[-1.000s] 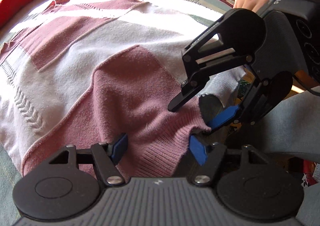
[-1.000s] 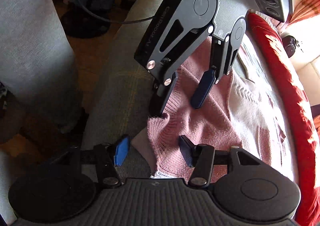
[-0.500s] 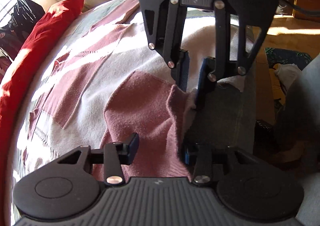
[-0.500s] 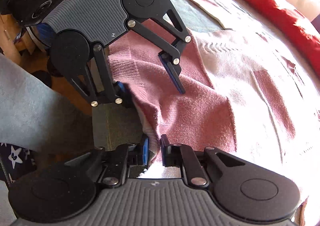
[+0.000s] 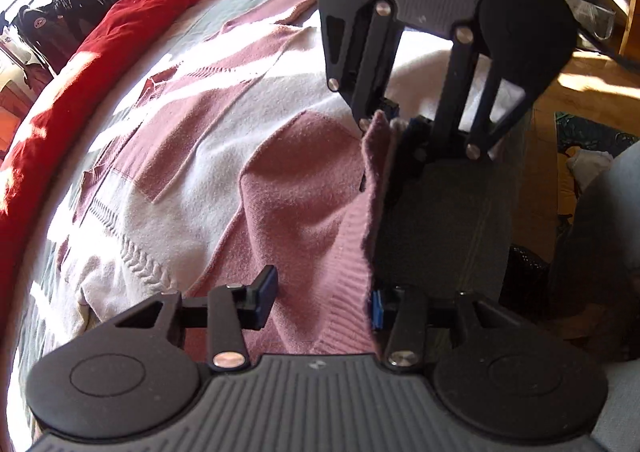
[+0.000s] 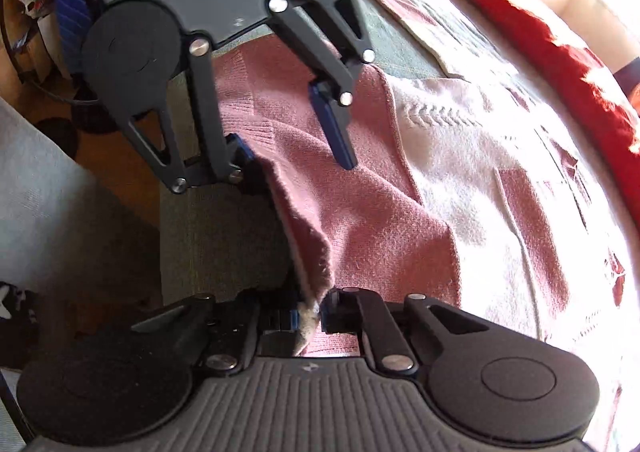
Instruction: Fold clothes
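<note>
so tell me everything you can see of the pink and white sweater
The sweater is a soft knit in dusty pink and off-white blocks, with a cable-stitch strip and a ribbed pink hem. It lies spread on a grey-green bed cover, sunlit, beside a red blanket. Its near edge is lifted into a ridge: the right hand-held gripper is shut on it, and the left hand-held gripper straddles the hem, its jaws still apart.

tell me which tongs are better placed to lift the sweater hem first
Right, probably: the right tongs are shut on the sweater at its hem, while the left tongs only straddle it, not pinching.
</note>
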Demonstrator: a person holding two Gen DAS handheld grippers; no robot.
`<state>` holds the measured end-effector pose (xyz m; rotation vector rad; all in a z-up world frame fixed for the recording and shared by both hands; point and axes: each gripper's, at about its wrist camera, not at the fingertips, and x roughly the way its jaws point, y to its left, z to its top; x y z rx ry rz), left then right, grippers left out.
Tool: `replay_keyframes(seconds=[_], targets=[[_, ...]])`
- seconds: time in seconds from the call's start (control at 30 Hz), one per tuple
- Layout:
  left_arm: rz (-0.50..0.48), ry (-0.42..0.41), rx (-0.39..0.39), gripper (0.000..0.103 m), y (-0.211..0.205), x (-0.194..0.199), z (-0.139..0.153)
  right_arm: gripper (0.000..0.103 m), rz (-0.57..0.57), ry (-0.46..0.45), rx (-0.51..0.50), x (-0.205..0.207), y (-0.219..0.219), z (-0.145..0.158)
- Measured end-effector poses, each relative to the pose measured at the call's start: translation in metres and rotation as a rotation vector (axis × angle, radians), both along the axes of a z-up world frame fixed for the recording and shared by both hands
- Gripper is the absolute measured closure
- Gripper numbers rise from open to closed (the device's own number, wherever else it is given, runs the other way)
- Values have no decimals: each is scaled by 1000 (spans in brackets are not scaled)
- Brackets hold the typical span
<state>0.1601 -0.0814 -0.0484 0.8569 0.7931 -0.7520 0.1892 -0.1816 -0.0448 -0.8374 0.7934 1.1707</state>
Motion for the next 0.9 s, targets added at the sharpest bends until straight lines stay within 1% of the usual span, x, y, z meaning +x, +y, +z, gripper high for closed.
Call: replay_keyframes(seconds=[0.03,0.07,0.1,0.2,0.27,0.3,0.33,0.37,0.4,0.47,0.53,0.57,0.6,0.63,0.67,0.7,0.73,0.77,0.8,0.83,0.9], targets=[[4,6,10,70,1,-2,-2,94,-6,34,6,4,-2,3],[16,27,5,90,2,-2,-3,95,2,65,8,6,-3,6],[35,75,-11,100,3,1,-2,96,10,97,11,8,-5,8],[42,170,-41,100,4,7,1,96,45,180,-1,7,-6,10],[61,259,-63,100,5,5,1,96,50,234,-14,5,-7,5],[61,294,-64,100,6,0,-1,95,46,263,-24,10,-6,2],[56,309,-57,100,5,-3,-3,95,42,292,-33,14,-6,-2],[50,324,-50,99,5,-7,-4,95,38,321,-42,19,-6,-5],[45,340,-44,94,4,-10,-5,95,35,350,-48,24,-6,-9],[55,368,-66,87,5,-12,2,94,32,402,-46,33,-8,-12],[79,375,-72,83,13,-11,13,91,17,411,-50,31,-14,-9],[92,379,-76,82,17,-11,19,88,2,413,-51,32,-20,-8],[105,382,-79,81,21,-11,24,87,-31,409,-49,35,-33,-6],[143,378,-79,81,29,-8,30,86,-64,405,-47,39,-46,-4],[190,370,-85,80,39,-6,36,83,-105,401,-44,41,-59,0],[232,360,-91,75,48,-4,41,80,-162,394,-41,37,-70,7],[297,340,-98,72,61,0,47,80,-216,384,-39,30,-80,12],[363,318,-106,65,74,4,52,79,-271,374,-35,25,-90,16],[439,288,-117,59,87,11,54,75,-333,370,-27,24,-102,19],[513,257,-128,56,100,18,55,72,-413,372,-16,23,-117,20],[650,218,-135,55,123,26,51,62,-565,374,4,22,-141,21]])
